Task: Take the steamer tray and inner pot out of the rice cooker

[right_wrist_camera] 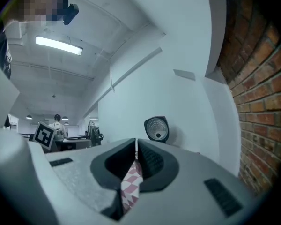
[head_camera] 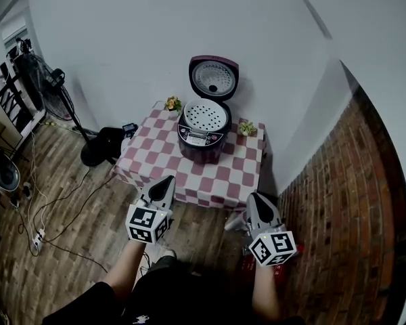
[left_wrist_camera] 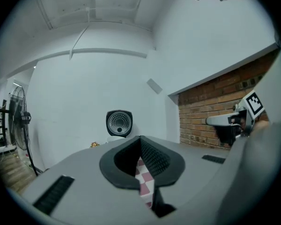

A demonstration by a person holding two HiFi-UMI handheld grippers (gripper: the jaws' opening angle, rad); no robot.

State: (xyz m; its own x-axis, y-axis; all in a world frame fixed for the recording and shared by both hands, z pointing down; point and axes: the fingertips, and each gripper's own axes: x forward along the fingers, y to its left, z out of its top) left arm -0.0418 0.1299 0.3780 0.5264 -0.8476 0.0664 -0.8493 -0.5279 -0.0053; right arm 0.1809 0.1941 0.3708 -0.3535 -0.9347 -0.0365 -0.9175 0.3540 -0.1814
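A dark rice cooker [head_camera: 203, 133] stands on a small table with a red-and-white checked cloth [head_camera: 164, 160]. Its lid [head_camera: 214, 78] is raised against the white wall. A white perforated steamer tray [head_camera: 205, 116] sits in the top of the cooker; the inner pot is hidden beneath it. My left gripper [head_camera: 167, 180] and right gripper [head_camera: 252, 197] hover short of the table's near edge, both shut and empty. The left gripper view shows its shut jaws [left_wrist_camera: 140, 140] below the raised lid [left_wrist_camera: 119, 123]. In the right gripper view the lid [right_wrist_camera: 156, 128] stands above that gripper's tips [right_wrist_camera: 136, 142].
Two small potted plants [head_camera: 172, 103] [head_camera: 247, 128] flank the cooker on the table. A brick wall [head_camera: 345, 202] runs along the right. A standing fan [head_camera: 51, 90], a black bag [head_camera: 105, 144] and cables [head_camera: 61, 215] lie on the wooden floor to the left.
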